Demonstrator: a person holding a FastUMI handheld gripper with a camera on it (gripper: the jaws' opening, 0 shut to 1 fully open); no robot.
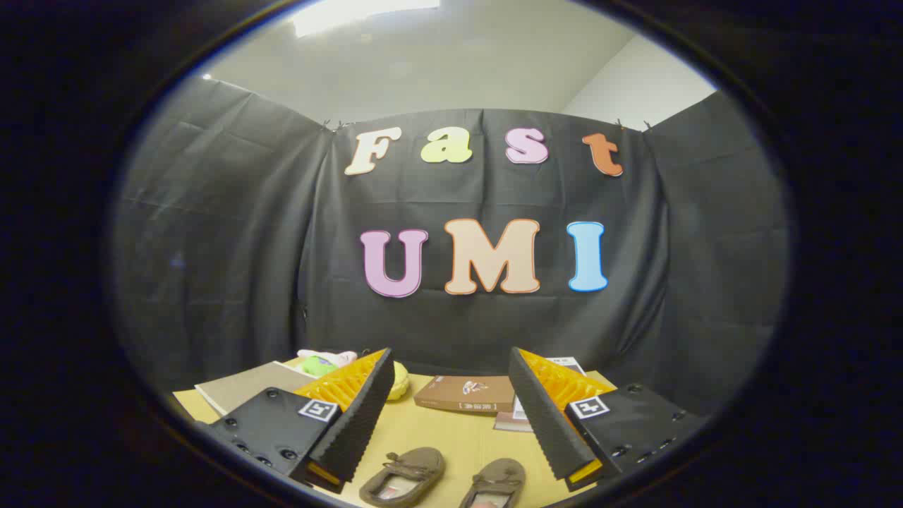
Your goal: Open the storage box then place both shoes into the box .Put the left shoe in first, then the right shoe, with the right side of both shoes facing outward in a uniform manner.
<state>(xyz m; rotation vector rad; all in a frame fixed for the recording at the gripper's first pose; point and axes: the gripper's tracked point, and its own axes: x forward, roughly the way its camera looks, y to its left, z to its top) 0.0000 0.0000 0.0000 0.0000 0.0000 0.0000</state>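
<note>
Above a yellow table [437,430], gripper [451,416] spread wide, holding nothing. Between the fingers, low and near: two brown shoes, left shoe [403,476] beside right shoe [495,483], toes pointing ahead, not touching. Beyond them, toward the black cloth wall [233,268]: brown box [465,394], closed and lying flat. Behind the left finger: grey board [243,384], small green and yellow toys [319,365].

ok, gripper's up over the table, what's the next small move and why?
Probably ease forward toward the brown box to open it. The hand-held gripper is open with nothing between its fingers; both shoes lie on the table between the fingers, and the box sits flat beyond them, apparently closed. The task opens the box first.
</note>
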